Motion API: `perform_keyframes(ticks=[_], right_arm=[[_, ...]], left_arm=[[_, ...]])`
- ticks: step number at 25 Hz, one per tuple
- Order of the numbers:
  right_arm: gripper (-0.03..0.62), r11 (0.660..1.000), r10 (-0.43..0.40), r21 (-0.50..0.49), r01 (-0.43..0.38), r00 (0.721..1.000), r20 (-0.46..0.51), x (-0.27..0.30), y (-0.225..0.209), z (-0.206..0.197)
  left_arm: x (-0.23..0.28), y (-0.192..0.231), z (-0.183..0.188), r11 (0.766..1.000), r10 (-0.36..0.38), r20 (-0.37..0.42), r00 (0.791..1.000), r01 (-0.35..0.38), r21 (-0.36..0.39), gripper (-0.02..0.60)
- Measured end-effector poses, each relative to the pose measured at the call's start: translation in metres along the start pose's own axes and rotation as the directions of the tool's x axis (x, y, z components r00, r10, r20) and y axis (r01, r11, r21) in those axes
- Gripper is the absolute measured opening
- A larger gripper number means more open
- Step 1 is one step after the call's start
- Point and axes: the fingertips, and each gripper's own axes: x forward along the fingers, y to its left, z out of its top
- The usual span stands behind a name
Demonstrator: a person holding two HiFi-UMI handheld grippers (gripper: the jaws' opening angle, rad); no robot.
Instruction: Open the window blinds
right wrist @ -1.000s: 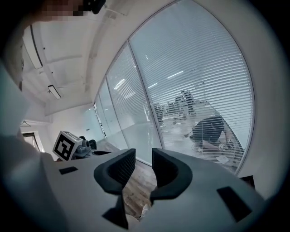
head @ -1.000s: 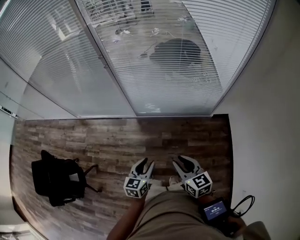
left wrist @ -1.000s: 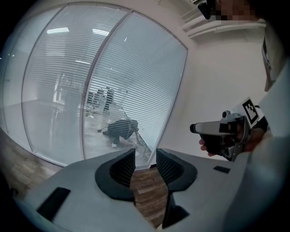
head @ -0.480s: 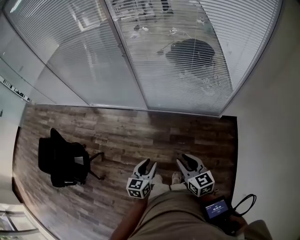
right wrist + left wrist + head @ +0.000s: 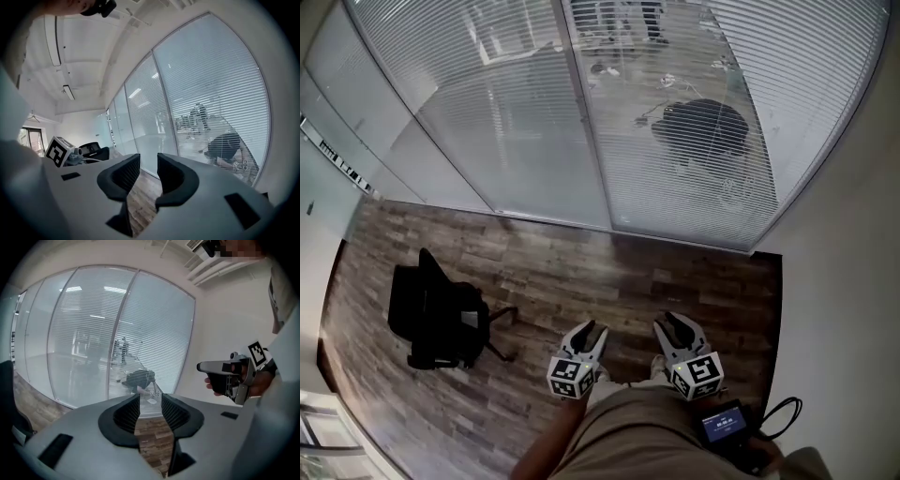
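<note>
I'm holding the left gripper (image 5: 592, 330) and right gripper (image 5: 672, 322) low in front of my waist, side by side. Both are pointing toward the blinds (image 5: 675, 122), which reads as a carrying pose, out of reach of anything. The left fingers (image 5: 127, 414) are standing partly apart with nothing between them; only floor (image 5: 581, 272) and glass are showing through the gap. The right fingers (image 5: 123, 177) are the same: partly apart, gripping nothing.

A handset (image 5: 724, 422) with a cable is hanging at my right hip. A black chair (image 5: 441, 319) is sitting on the floor off to my left, clear of the line to the window. The floor ahead of me is lying bare, with nothing blocking the way.

The blinds are hanging down to the floor line across the glass panels, well apart from both grippers. The slats are letting a far chair (image 5: 703, 127) behind the glass show through. That fits slats already tilted open, or blinds waiting to be raised; I can't settle which. I'm not making out any cord or wand. A wall (image 5: 844, 281) is closing off the right side.
</note>
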Motion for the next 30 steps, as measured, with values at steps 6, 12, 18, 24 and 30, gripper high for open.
perform_keyframes(ticks=[6,12,18,24,30], right_arm=[[0.118,0.999,0.025,-0.037,-0.026,0.999,-0.022,0.029,0.041,-0.002],[0.091,0.998,0.019,-0.059,-0.022,0.999,-0.047,0.053,0.06,-0.003],[0.091,0.999,-0.01,-0.038,0.008,0.999,-0.047,0.061,0.051,-0.004],[0.091,0.999,-0.04,-0.021,0.039,0.998,-0.054,0.062,0.033,-0.002],[0.091,0.999,-0.049,-0.007,0.048,0.997,-0.055,0.061,0.01,-0.006]], left_arm=[[-0.019,0.044,-0.003,0.999,-0.004,0.001,1.0,0.004,-0.036,0.158],[-0.02,0.07,0.001,0.999,-0.032,-0.005,0.999,0.032,-0.033,0.158],[-0.006,0.077,-0.001,0.997,-0.062,-0.022,0.998,0.061,-0.041,0.158],[0.015,0.071,0.005,0.995,-0.099,-0.037,0.994,0.097,-0.035,0.158],[0.038,0.058,0.005,0.992,-0.122,-0.049,0.991,0.12,-0.033,0.158]])
